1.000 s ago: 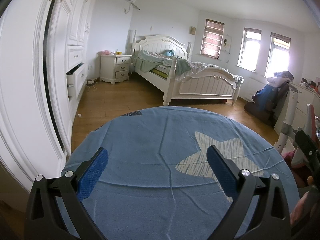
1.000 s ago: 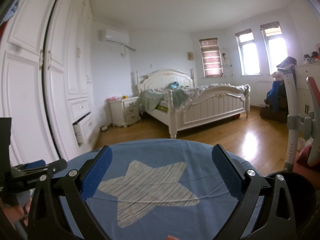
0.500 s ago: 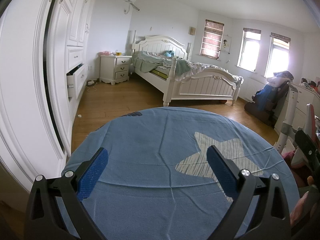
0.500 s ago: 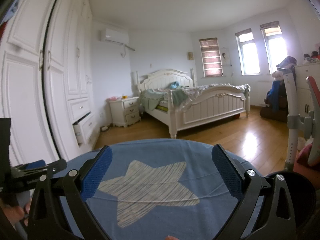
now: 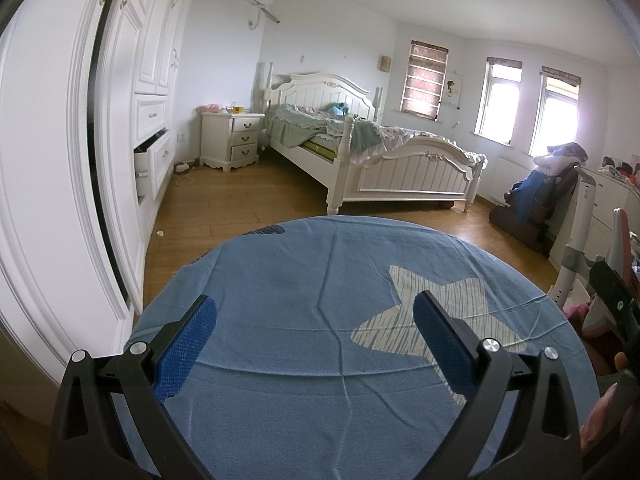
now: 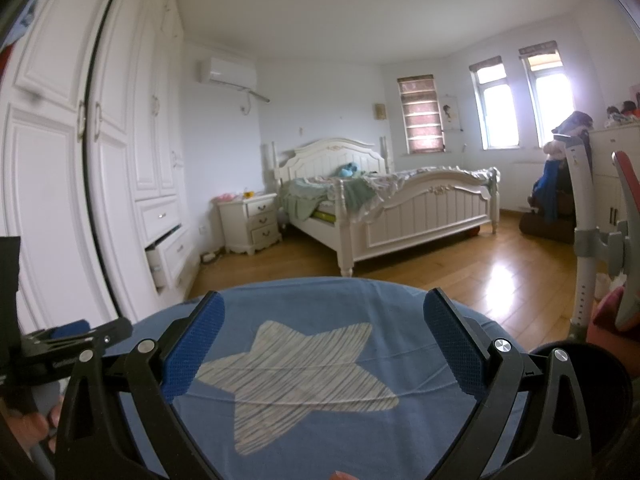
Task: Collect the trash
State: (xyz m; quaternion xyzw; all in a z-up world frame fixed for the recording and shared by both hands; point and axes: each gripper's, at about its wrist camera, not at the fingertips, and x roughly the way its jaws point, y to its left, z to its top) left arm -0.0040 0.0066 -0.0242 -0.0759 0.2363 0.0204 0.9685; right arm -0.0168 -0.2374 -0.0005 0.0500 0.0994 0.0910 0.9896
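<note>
Above the blue star cloth [image 5: 280, 280], left gripper [image 5: 316, 336] and right gripper [image 6: 324, 336] hover released, grasping nothing. A small white scrap [image 5: 160, 233] lies on the floor [image 5: 240, 200] beside the wardrobe [image 5: 48, 160].

Nothing visibly changes between the earlier views and this one: neither wrist view shifts, and no gripper, hand or object in the bedroom shows any difference in place or pose.
</note>
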